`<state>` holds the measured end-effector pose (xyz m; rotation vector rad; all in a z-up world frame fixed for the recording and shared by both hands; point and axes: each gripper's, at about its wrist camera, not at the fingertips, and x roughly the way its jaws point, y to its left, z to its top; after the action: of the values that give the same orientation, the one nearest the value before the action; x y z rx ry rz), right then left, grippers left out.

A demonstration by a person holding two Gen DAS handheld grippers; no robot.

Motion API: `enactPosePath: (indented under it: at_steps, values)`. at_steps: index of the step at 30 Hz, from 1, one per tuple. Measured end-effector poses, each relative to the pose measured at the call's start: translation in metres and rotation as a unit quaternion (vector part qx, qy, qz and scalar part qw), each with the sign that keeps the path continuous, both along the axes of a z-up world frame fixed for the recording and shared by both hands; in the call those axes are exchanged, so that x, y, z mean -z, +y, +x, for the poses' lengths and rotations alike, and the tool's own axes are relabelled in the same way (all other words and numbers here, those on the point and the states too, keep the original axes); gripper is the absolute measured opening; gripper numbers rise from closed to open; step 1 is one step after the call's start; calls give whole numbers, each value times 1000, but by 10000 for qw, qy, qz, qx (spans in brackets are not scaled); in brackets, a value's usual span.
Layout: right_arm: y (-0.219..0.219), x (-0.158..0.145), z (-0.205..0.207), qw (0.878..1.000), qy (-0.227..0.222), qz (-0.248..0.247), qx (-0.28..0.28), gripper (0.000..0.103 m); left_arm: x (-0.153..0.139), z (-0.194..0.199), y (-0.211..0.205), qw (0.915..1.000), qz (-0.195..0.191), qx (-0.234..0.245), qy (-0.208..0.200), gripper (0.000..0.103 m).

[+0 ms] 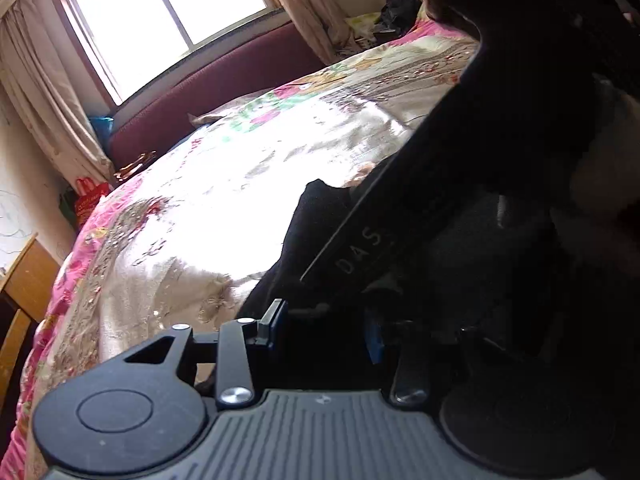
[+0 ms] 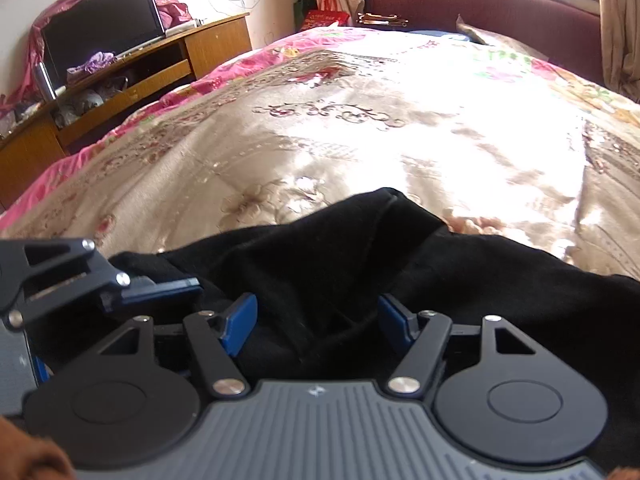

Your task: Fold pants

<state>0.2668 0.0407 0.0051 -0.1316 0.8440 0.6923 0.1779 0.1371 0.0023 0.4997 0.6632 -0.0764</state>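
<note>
Black pants lie bunched on the near part of a flowered bedspread. My right gripper hangs low over them, its jaws apart. A loose fold of the cloth sits between its blue pads, and neither pad presses on it. At the left edge of that view a blue-padded finger of my left gripper rests on the pants. In the left wrist view my left gripper has its jaws partly apart over dark cloth. I cannot see whether they grip it. The right gripper's black body crosses above and hides most of the pants.
The bed has a maroon headboard under a bright window with curtains. A wooden desk with a dark screen and clutter stands off the bed's left side. A red bag sits in the corner.
</note>
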Motion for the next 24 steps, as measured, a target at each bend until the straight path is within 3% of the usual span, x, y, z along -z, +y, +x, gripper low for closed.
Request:
enactPosePath:
  at_steps: [2, 3, 7, 9, 11, 14, 16, 18, 20, 24]
  values:
    - [13, -2, 11, 9997, 154, 159, -69, 68, 2, 14, 14, 9990, 115, -422, -55, 58]
    - [17, -4, 16, 9997, 142, 184, -39, 68, -1, 21, 28, 9978, -14, -660, -44, 58]
    - [-4, -25, 31, 9992, -191, 271, 226, 68, -20, 35, 89, 9830, -939, -1570, -168, 58]
    - [-22, -32, 39, 9985, -452, 80, 300, 71, -24, 39, 111, 9759, -1240, -1789, -144, 58]
    - [-38, -33, 49, 9963, -683, -424, 302, 73, -24, 46, 125, 9712, -1255, -2019, -137, 58]
    - [-58, -25, 64, 9926, -626, -1002, 280, 73, -25, 64, 156, 9483, -1965, -2491, 90, 57]
    - [-65, -18, 70, 9901, -570, -1257, 252, 73, -29, 70, 177, 9314, -2416, -2721, -4, 57]
    - [-69, -11, 74, 9883, -479, -1440, 138, 73, -38, 70, 190, 9247, -2514, -2852, -176, 57]
    - [-67, -4, 78, 9861, -489, -1588, 70, 73, -46, 67, 193, 9291, -2412, -2785, -319, 57]
    - [-61, 6, 85, 9839, -456, -1718, -202, 73, -54, 63, 170, 9637, -2034, -1722, -128, 59]
